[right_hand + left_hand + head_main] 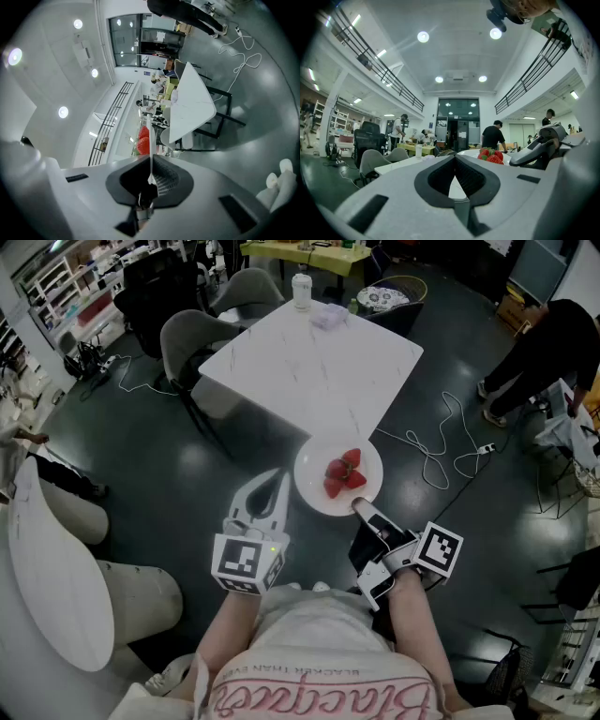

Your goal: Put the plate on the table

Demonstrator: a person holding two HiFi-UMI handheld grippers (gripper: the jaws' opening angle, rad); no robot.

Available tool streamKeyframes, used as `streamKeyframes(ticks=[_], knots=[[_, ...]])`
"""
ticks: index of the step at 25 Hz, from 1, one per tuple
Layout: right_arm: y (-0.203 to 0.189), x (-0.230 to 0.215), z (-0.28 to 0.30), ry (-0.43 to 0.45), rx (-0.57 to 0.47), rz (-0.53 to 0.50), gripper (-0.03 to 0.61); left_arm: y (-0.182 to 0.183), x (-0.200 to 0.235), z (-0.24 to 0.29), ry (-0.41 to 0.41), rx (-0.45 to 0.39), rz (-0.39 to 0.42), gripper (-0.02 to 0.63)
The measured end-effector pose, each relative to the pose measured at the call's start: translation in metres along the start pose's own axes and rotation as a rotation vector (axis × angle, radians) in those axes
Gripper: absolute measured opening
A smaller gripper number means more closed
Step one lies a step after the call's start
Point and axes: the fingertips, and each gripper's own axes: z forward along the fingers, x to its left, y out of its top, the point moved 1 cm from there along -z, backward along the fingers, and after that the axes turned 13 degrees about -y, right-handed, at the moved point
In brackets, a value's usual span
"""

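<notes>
A white plate carrying three strawberries hangs in the air above the dark floor, just off the near corner of the white marble table. My right gripper is shut on the plate's near rim. In the right gripper view the plate runs edge-on between the jaws, with the strawberries beyond. My left gripper is shut and holds nothing, just left of the plate. The strawberries show to its right in the left gripper view.
A white cup and a crumpled clear bag sit at the table's far end. Grey chairs stand along its left side. A white cable trails on the floor at right, near a standing person. A white rounded seat is at left.
</notes>
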Motion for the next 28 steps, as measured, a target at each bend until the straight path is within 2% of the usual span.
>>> streamKeyframes(ticks=[8,18,28], knots=[[0.001,-0.008,0.002,0.007,0.02,-0.002,0.012,-0.006,-0.003,0.0,0.014,-0.004,-0.002,0.004],[0.007,-0.018,-0.001,0.027,0.064,-0.008,0.012,-0.015,-0.008,-0.012,0.088,-0.003,-0.013,0.004],[0.033,-0.023,0.001,0.044,0.102,0.013,0.012,-0.011,-0.017,0.018,0.091,-0.001,-0.001,0.003]])
